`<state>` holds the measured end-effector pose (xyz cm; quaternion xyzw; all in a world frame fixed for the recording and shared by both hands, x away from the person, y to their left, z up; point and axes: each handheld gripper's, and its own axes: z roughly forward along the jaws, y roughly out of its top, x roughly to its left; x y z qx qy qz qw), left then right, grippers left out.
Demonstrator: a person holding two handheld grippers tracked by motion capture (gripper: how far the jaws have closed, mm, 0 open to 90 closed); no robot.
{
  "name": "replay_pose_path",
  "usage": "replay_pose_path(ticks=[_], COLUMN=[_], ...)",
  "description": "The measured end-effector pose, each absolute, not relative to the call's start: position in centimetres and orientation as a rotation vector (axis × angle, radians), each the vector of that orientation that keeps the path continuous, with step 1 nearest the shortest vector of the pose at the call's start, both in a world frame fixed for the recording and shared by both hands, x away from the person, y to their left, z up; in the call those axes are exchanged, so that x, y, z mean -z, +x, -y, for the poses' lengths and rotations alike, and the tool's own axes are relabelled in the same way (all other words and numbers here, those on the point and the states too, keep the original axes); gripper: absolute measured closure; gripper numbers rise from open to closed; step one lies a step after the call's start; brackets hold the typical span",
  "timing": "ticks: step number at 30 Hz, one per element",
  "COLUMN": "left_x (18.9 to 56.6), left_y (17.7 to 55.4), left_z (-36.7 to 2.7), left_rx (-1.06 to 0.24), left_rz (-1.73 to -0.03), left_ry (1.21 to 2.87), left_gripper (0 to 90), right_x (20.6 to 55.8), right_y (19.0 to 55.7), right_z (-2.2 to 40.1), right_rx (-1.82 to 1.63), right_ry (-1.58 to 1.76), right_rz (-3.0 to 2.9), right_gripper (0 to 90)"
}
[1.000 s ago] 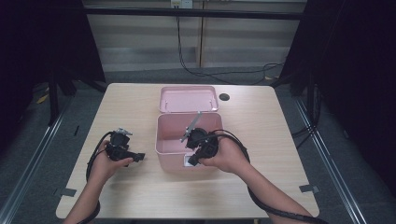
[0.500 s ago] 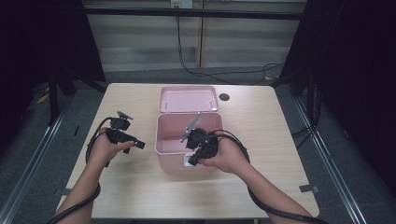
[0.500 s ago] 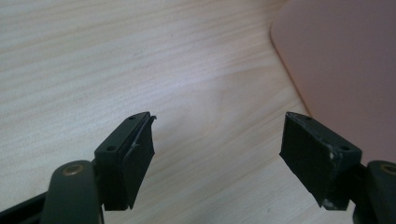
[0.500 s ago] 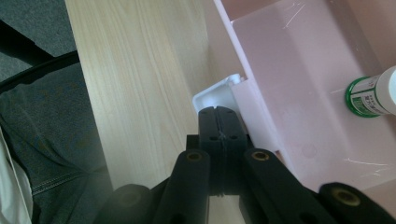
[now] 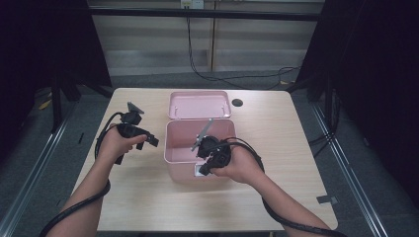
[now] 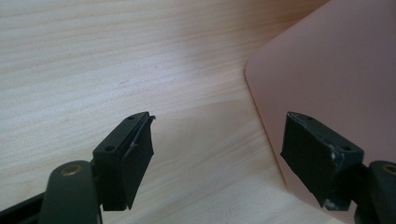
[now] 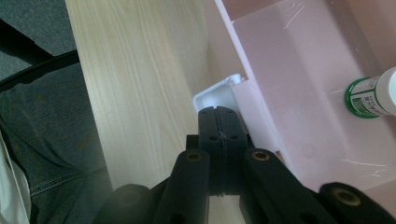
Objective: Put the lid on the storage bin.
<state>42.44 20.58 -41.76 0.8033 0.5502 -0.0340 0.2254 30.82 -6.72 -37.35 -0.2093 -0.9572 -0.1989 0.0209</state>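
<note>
Right tool [image 5: 203, 165]: jaws pressed together at the near front wall of the pink box [image 5: 180, 165], beside its white latch [image 7: 219, 95]; whether the latch is pinched cannot be told. Left tool [image 5: 148, 140]: jaws wide apart, nothing between them, raised above the table [image 5: 296, 148] just left of the box. Judged step: steadying the box while approaching it. Next: bringing the left tool to the box without knocking it. Inside, beyond the right tool: a green-capped bottle [image 7: 371, 95]. Behind: the lid [image 5: 197, 104], open.
</note>
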Motion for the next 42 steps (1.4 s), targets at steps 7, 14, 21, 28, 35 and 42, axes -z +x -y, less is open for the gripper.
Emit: replay_pose_path(ticks=[7,14,21,28,35,42], left_x=[40.4,39.0,38.2,37.1,35.8,35.1], left_y=[43.4,44.6,45.5,46.4,47.1,47.9], left_z=[-20.0,-19.6,-19.3,-18.7,-17.9,-17.3], left_rx=[0.107,0.118,0.121,0.121,0.112,0.101], left_rz=[-1.528,-1.535,-1.545,-1.546,-1.541,-1.548], left_ry=[2.217,2.217,2.225,2.222,2.224,2.221], left_gripper=[24.6,25.4,26.7,27.6,28.4,29.0], right_x=[37.4,37.3,37.3,37.3,37.3,37.4], right_y=[30.8,30.8,30.9,30.9,31.0,31.0], right_z=[6.7,6.7,6.7,6.7,6.6,6.8], right_rx=[0.619,0.616,0.609,0.607,0.6,0.624], right_ry=[-0.656,-0.65,-0.648,-0.65,-0.635,-0.633], right_rz=[2.966,2.964,2.961,2.961,2.969,2.958], right_gripper=[90.0,90.0,90.0,90.0,90.0,90.0])
